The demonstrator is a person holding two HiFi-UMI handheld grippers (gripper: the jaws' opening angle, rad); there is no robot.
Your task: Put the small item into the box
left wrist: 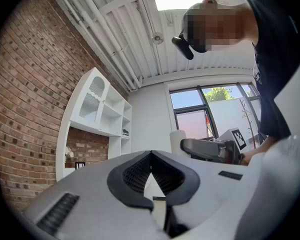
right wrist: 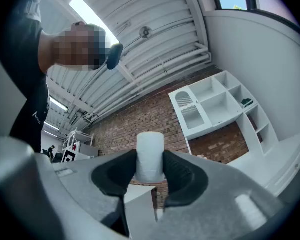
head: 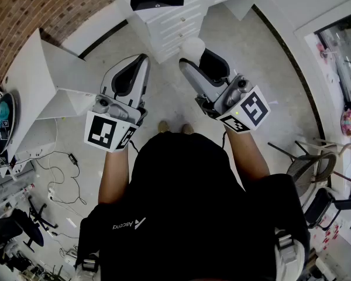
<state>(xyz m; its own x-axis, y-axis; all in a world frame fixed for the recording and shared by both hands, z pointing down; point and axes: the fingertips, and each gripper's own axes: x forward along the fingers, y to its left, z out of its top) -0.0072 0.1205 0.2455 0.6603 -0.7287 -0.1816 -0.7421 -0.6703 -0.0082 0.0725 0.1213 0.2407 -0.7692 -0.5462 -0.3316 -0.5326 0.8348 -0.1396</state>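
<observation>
- White and matte, the small item [right wrist: 150,156] is a short plain cylinder, standing upright with its top poking past the tips.
- Right tool [head: 193,57] is gripping it by the sides; in the head view it is hanging at 12 o'clock, in the air above the floor [head: 164,107].
- Left tool [left wrist: 151,158] is sitting closed, tips meeting, empty.
- I am seeing no box in any view, so I am judging it best to hold the squeeze even and let go only low over the opening.

Brick wall [left wrist: 25,94], white shelf unit [left wrist: 97,111] against it; white drawer cabinet [head: 175,25]; loose cables [head: 58,174] on floor near black office chair [head: 17,230].
</observation>
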